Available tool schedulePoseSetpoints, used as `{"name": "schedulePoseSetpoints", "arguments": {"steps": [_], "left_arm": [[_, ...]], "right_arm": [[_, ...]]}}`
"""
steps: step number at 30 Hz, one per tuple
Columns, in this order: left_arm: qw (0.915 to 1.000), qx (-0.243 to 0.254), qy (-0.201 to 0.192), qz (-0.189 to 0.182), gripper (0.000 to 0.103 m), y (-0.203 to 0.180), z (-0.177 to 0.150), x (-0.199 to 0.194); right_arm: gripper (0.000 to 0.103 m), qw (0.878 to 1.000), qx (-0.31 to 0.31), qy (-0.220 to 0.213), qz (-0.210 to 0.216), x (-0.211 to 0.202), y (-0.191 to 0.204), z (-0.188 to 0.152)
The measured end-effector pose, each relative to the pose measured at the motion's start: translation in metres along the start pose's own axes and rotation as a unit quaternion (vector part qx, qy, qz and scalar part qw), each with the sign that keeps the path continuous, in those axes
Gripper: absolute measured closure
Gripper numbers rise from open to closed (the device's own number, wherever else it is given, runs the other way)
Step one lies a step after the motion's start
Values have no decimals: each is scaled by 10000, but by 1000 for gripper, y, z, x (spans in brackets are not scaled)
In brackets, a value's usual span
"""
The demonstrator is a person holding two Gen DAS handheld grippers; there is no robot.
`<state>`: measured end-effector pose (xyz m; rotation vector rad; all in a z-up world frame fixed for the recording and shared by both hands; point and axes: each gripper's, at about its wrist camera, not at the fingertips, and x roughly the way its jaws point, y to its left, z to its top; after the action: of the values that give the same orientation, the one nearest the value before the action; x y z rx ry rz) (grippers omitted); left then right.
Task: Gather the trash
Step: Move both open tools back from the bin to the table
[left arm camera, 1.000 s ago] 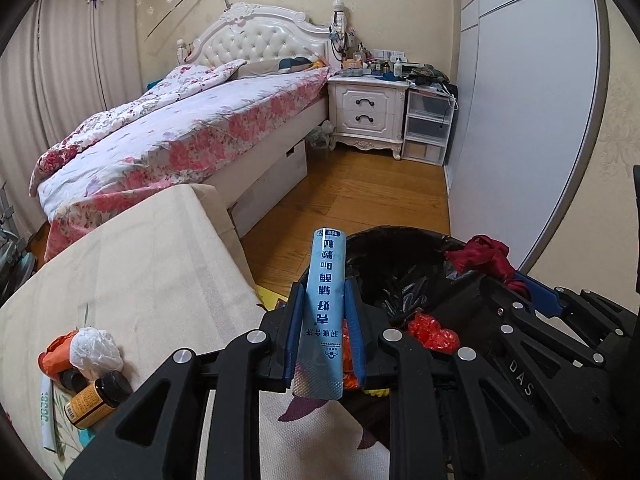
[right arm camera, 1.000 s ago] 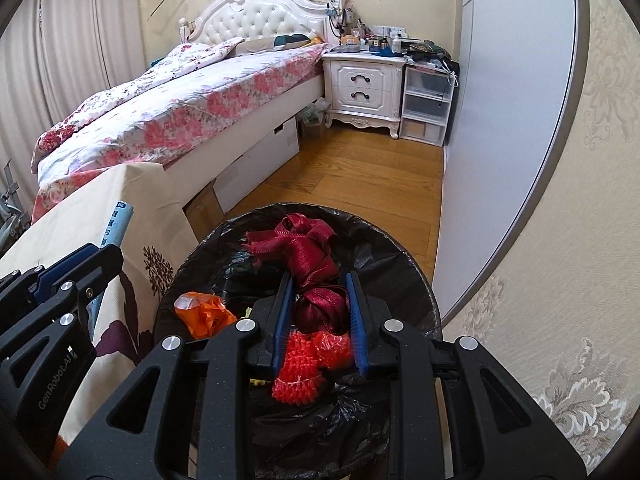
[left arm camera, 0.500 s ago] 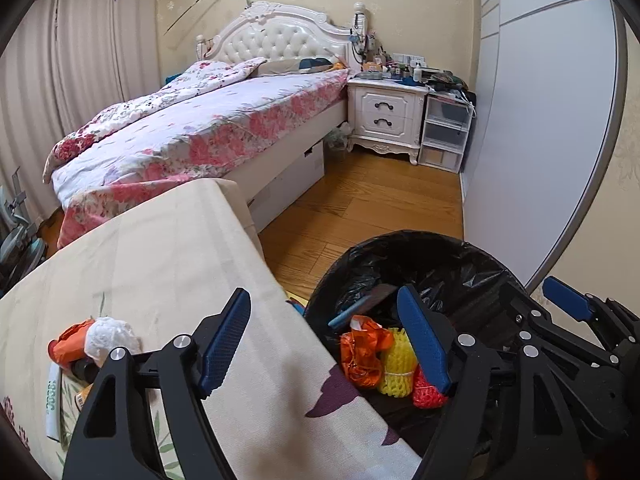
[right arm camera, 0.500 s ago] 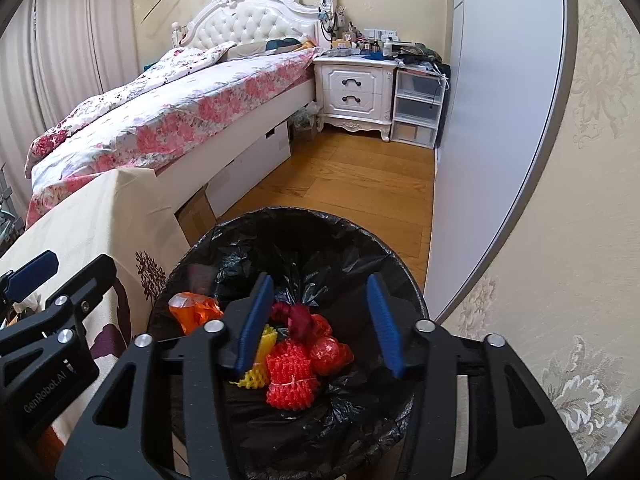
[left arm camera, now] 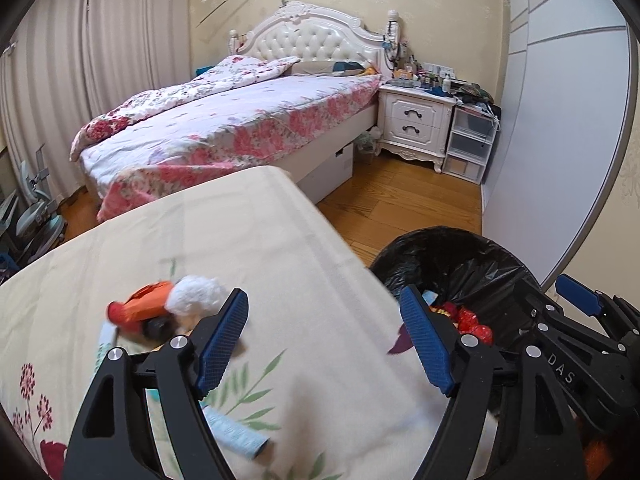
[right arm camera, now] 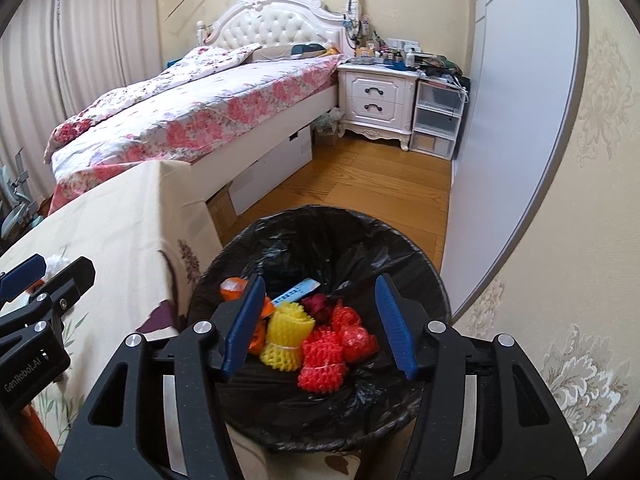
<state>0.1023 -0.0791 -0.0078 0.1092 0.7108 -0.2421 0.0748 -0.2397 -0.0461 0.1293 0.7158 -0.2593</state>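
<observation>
A bin with a black liner (right arm camera: 404, 252) stands beside the table; it also shows in the left wrist view (left arm camera: 472, 248). Inside lie red foam nets (right arm camera: 324, 356), a yellow foam net (right arm camera: 284, 340), an orange wrapper (right arm camera: 232, 286), a dark red cloth (right arm camera: 316, 302) and a blue-white tube (right arm camera: 296, 290). My right gripper (right arm camera: 320, 326) is open and empty over the bin. My left gripper (left arm camera: 326, 340) is open and empty over the table's cloth (left arm camera: 240, 240). On the cloth lie an orange wrapper (left arm camera: 140, 308), a white wad (left arm camera: 196, 294) and a pale blue tube (left arm camera: 236, 434).
A bed with a floral cover (left arm camera: 240, 120) stands behind the table. A white nightstand (left arm camera: 416, 124) and clear drawers (left arm camera: 470, 148) stand at the back. A grey wardrobe door (right arm camera: 512, 120) and papered wall close the right side. Wooden floor (right arm camera: 360, 192) lies between.
My left gripper let go of the blue-white tube, which now lies in the bin, and swung left over the table. My right gripper dropped the red cloth and net and opened wider.
</observation>
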Motion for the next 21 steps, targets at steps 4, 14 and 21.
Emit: {"name": "schedulePoseSetpoints", "arguments": {"steps": [4, 14, 21], "left_arm": [[9997, -117, 15, 191, 27, 24, -10, -11], [9949, -626, 131, 777, 27, 96, -38, -33], [9885, -972, 201, 1138, 27, 142, -55, -45]], "right_arm": [[47, 9996, -181, 33, 217, -8, 21, -5], [47, 9942, -766, 116, 752, -21, 85, -20], [47, 9869, -1156, 214, 1105, -29, 130, -30]]}}
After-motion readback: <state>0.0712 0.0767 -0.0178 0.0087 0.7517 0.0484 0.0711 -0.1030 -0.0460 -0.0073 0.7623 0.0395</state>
